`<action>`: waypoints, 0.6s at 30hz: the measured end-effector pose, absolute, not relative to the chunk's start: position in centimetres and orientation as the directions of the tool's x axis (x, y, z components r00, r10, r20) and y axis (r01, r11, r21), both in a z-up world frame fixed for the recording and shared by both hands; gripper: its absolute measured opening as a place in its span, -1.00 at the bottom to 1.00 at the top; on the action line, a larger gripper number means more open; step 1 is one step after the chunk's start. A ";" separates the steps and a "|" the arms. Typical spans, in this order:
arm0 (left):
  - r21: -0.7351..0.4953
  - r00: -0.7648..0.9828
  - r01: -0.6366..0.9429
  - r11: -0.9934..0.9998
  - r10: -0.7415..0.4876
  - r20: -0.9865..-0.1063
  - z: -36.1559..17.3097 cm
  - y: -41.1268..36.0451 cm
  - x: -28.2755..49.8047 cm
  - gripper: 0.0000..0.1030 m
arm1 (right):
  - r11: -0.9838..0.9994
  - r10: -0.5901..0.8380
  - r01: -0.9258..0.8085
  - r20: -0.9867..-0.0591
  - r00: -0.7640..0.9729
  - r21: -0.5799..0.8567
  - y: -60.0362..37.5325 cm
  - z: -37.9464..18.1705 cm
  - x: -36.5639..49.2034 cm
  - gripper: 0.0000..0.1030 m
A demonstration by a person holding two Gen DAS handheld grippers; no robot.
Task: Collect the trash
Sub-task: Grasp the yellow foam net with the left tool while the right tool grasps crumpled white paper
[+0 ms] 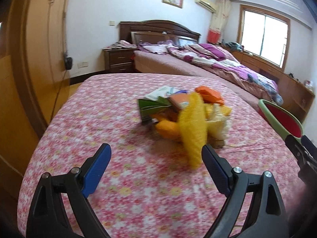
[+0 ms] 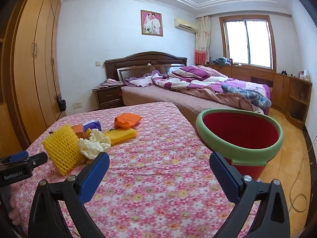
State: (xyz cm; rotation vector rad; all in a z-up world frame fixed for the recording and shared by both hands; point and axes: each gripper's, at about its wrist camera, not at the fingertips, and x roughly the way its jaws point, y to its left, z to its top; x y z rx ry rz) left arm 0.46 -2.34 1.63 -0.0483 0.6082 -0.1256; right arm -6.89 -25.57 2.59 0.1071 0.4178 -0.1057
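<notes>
A pile of trash lies on the pink floral bed cover (image 1: pixel 122 178): a yellow foam net (image 1: pixel 193 127), an orange packet (image 1: pixel 210 94), a green wrapper (image 1: pixel 150 106), a small orange box (image 1: pixel 178 101) and crumpled white paper (image 1: pixel 218 123). My left gripper (image 1: pixel 156 156) is open, just short of the yellow net, which stands by its right finger. In the right wrist view the net (image 2: pixel 61 148), white paper (image 2: pixel 94 142) and orange packet (image 2: pixel 126 121) sit at left. My right gripper (image 2: pixel 159 164) is open; a red bucket with a green rim (image 2: pixel 239 130) stands by its right finger.
A second bed with a purple quilt (image 2: pixel 208 83) stands behind. A wooden wardrobe (image 2: pixel 29 69) lines the left wall. A nightstand (image 2: pixel 108 96) is beside the headboard. Low cabinets (image 2: pixel 277 79) run under the window. A cable (image 2: pixel 297 188) lies on the wooden floor at right.
</notes>
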 end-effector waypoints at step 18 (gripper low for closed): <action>-0.244 0.654 0.299 0.923 -0.384 -0.651 0.7 -6.4 5.4 -0.79 | 0.983 -0.021 0.108 -0.500 0.866 0.146 -27.6 2.5 -5.7 1.00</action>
